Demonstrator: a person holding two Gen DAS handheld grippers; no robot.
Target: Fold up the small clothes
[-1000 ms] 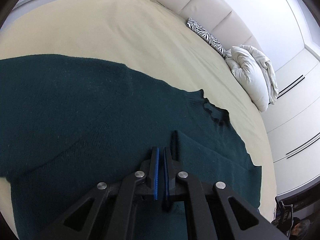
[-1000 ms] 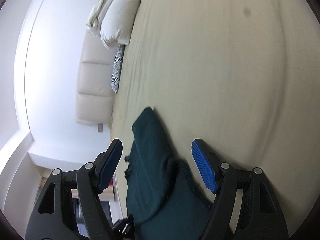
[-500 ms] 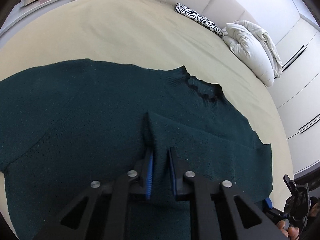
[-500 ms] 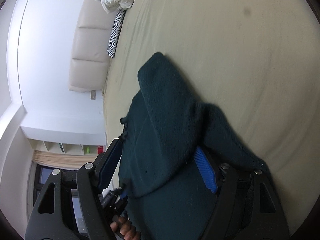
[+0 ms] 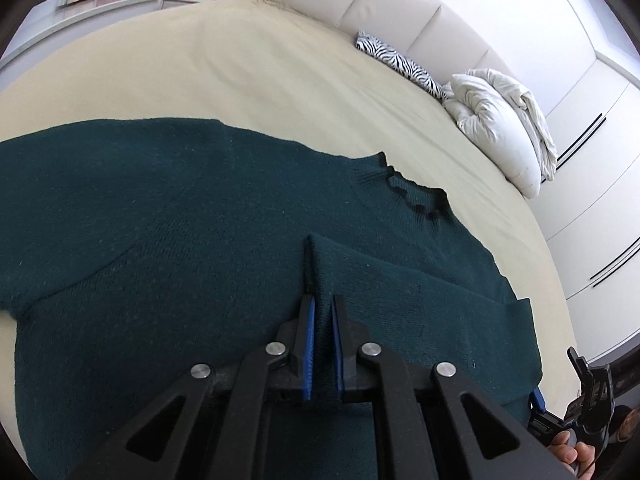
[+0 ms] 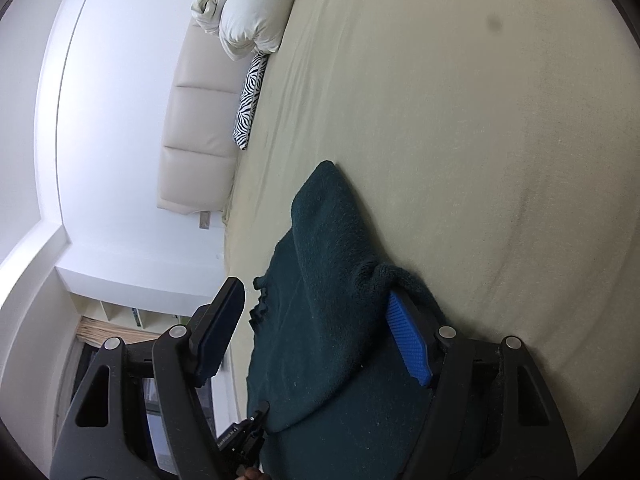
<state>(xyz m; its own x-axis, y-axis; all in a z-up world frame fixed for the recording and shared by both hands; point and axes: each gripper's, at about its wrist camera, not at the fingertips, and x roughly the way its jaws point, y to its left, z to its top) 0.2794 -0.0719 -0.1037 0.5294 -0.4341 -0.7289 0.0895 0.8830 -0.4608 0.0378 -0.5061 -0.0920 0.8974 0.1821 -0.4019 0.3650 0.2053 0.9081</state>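
A dark green knit sweater [image 5: 168, 216] lies spread on the beige bed cover, its collar [image 5: 416, 200] pointing at the headboard. One sleeve [image 5: 400, 292] is folded across the body. My left gripper [image 5: 323, 300] is shut on that sleeve's cuff end, with fabric pinched between the blue pads. In the right wrist view a raised fold of the sweater [image 6: 332, 264] lies between the fingers of my right gripper [image 6: 314, 292]. Its jaws are closing, but the left pad stands clear of the cloth. A bunched edge rests against its right finger [image 6: 408, 340].
The bed cover [image 5: 240, 72] stretches wide beyond the sweater. A zebra-print cushion [image 5: 400, 60] and a white pillow with a duvet [image 5: 500, 128] lie by the padded headboard [image 5: 400, 4]. White wardrobe doors [image 5: 592, 184] stand to the right. A person's hand [image 5: 568, 450] shows at the lower right corner.
The left gripper has shifted a little with the cuff still pinched, bringing more of the collar into view. The right gripper has moved in over the sweater's fold, which now sits between its fingers.
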